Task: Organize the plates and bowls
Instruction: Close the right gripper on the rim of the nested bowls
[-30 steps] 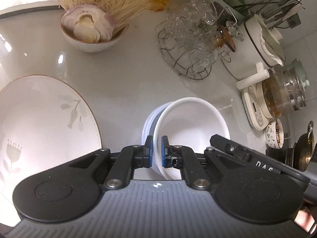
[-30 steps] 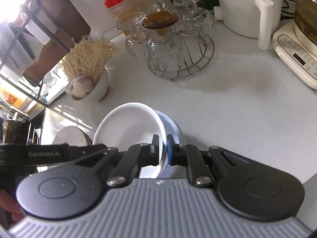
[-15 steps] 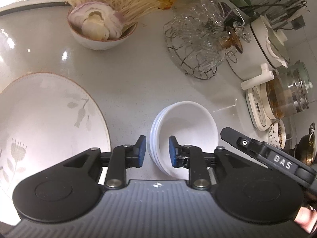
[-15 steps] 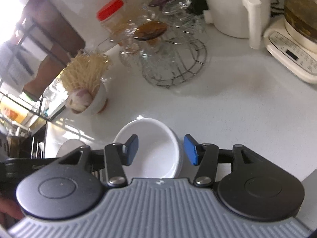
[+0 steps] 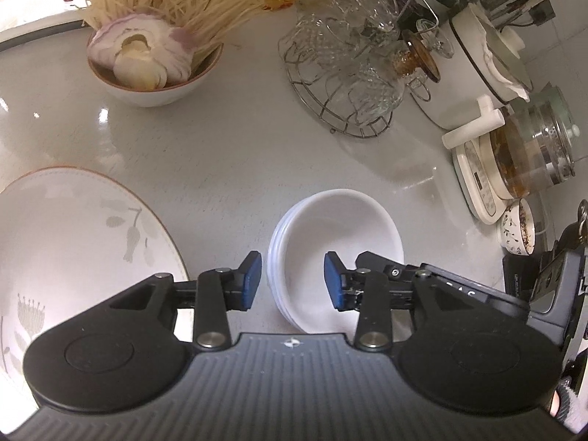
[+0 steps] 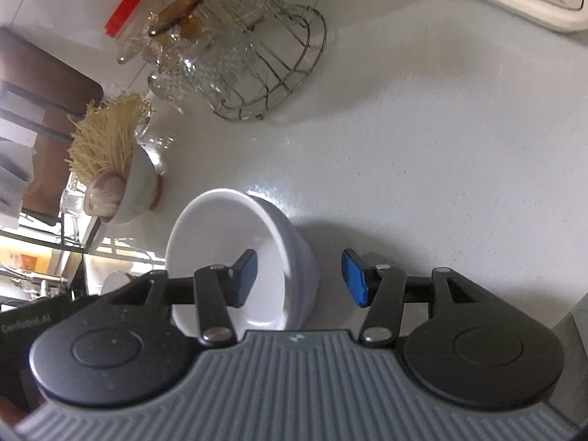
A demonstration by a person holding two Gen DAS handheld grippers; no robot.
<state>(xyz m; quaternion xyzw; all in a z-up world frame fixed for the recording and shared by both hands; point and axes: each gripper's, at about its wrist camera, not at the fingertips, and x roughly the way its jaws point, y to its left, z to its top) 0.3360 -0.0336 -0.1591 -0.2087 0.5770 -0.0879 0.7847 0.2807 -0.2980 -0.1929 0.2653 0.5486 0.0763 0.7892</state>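
Both grippers let go of the nested white bowls

The stack of bowls (image 5: pixel 336 257) sits on the tabletop (image 5: pixel 235 154), at about 3 o'clock from the big flowered plate (image 5: pixel 73 250), presumably so bowls sit with bowls beside the plate. The left gripper (image 5: pixel 293 281) has its jaws spread wide and empty, straddling the stack's near rim; the right gripper (image 6: pixel 299 277) is likewise wide open, one jaw inside the top bowl, one outside, gripping nothing. A second ago both pinched the tilted top bowl's rim; half a second ago it had settled level, and both have opened further since. The onion bowl (image 5: pixel 154 81) stands untouched at 11 o'clock.
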